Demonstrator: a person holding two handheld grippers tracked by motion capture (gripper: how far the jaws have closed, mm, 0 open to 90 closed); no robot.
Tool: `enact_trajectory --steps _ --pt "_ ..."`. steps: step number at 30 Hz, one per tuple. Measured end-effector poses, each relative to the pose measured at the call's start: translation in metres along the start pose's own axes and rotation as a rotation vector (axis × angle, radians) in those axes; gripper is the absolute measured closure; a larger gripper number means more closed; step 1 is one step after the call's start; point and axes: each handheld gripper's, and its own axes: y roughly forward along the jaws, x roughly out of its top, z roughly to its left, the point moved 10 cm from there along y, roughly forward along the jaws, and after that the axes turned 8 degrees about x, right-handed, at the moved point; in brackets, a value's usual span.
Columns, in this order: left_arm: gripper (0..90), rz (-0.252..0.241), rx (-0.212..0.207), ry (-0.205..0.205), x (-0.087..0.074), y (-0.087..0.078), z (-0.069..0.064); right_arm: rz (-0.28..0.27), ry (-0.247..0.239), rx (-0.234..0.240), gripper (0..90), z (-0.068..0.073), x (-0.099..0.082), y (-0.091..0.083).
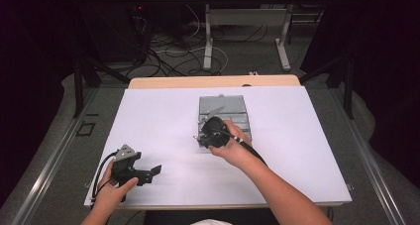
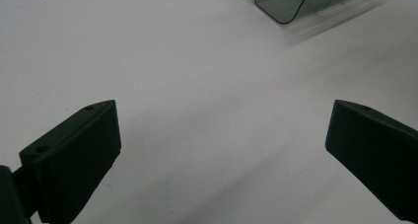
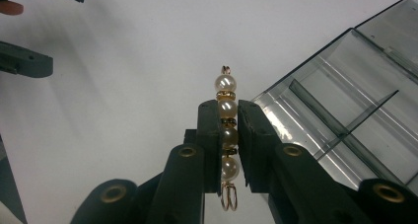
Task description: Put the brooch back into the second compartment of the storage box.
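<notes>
A short string of pearl beads (image 3: pixel 226 120) with gold spacers and gold wire loops at both ends is pinched between the jaws of my right gripper (image 3: pixel 227 110), which is shut on it. That gripper (image 1: pixel 214 132) hovers at the near left edge of a clear grey compartment box (image 1: pixel 230 108) in the middle of the white table cover. The box's dividers (image 3: pixel 345 130) lie just right of the jaws. My left gripper (image 1: pixel 148 173) rests near the table's front left corner, its jaws spread wide over bare white surface (image 2: pixel 222 135) with nothing between them.
A corner of the clear box (image 2: pixel 296 4) shows at the top of the left gripper view. The white cover (image 1: pixel 163 126) spreads around the box. Beyond the table's far edge stand desk legs (image 1: pixel 208 36) and tangled cables (image 1: pixel 168 56) on the floor.
</notes>
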Motion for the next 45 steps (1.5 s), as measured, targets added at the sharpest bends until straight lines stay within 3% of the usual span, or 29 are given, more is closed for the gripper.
enact_trajectory --steps 20,45 --pt "0.2 0.0 -0.001 0.002 0.0 0.0 0.0 -0.075 0.025 -0.03 80.7 -0.016 0.009 -0.01" --pt "0.2 -0.007 -0.006 -0.004 0.001 -0.001 0.0 -0.116 0.036 -0.093 80.7 -0.047 0.013 -0.016"
